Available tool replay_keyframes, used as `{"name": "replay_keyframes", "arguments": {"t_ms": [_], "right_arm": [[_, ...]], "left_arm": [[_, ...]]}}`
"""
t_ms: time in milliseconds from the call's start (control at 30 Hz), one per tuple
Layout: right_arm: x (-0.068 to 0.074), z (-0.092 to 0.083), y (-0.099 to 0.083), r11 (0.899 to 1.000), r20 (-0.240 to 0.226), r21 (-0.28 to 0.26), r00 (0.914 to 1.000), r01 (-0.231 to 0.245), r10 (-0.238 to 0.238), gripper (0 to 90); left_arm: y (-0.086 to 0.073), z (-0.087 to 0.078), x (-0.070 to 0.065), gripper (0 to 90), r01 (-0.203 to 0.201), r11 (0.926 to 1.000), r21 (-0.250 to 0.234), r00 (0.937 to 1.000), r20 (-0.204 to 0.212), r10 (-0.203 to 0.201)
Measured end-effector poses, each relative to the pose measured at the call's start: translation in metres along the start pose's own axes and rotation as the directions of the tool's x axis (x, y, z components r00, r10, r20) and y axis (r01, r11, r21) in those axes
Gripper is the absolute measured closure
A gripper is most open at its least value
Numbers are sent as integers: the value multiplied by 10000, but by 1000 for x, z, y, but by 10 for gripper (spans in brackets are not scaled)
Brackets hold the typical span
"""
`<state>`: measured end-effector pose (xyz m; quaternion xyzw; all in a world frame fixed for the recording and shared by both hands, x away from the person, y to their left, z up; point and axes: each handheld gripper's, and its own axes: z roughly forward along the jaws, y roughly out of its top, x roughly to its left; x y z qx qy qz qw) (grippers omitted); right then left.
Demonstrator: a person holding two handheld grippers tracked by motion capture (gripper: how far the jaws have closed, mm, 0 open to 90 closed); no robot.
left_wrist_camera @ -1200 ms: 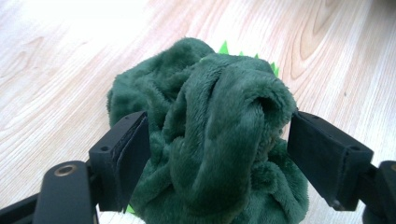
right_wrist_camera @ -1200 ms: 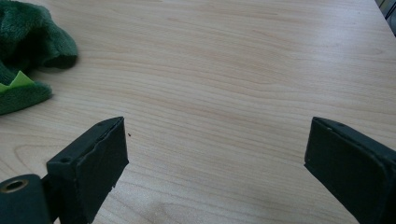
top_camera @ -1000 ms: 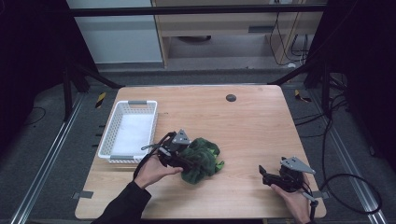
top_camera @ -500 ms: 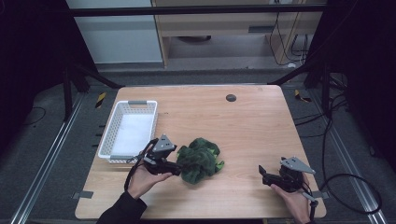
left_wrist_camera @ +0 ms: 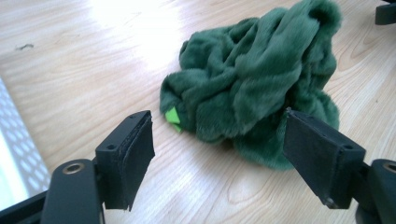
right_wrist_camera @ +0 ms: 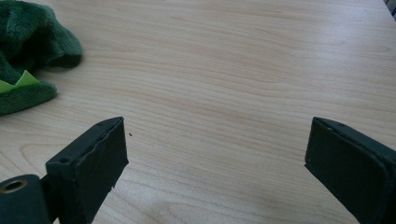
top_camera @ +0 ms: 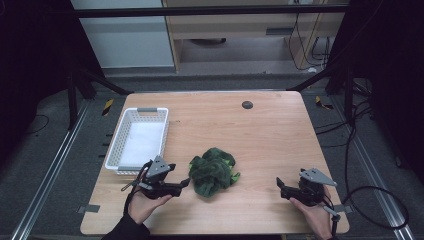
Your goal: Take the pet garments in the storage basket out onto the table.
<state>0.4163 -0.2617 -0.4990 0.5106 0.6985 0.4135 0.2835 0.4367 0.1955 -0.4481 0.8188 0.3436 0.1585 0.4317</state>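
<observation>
A crumpled dark green plush cloth [top_camera: 212,171] with a small bright green tag [left_wrist_camera: 172,115] lies on the wooden table [top_camera: 240,135], a little in front of the middle. My left gripper [top_camera: 185,182] lies low just left of the cloth and points at it. Its jaws stand open and have just been closing a little. The cloth [left_wrist_camera: 252,79] is just beyond the tips of my left gripper [left_wrist_camera: 215,116], and the pads do not press it. My right gripper [top_camera: 280,184] rests near the front right corner, open over bare wood [right_wrist_camera: 217,126]. The cloth's edge [right_wrist_camera: 28,42] shows far to its left.
A white plastic basket [top_camera: 112,150] with nothing in it stands at the table's left edge, close behind my left hand. A small dark round hole [top_camera: 247,104] sits near the far edge. Black frame posts and cables flank the table.
My left gripper has drawn back from the green cloth, leftward, toward the near edge and lower. The cloth stays on the table. The right gripper has not moved.
</observation>
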Motion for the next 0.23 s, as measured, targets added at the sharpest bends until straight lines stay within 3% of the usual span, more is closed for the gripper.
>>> {"name": "replay_keyframes", "arguments": {"t_ms": [233], "right_arm": [[2, -1, 0, 10000, -45, 12, 10000, -11, 11, 58]], "left_arm": [[-11, -5, 0, 263, 192, 9998, 35, 9998, -52, -192]]}}
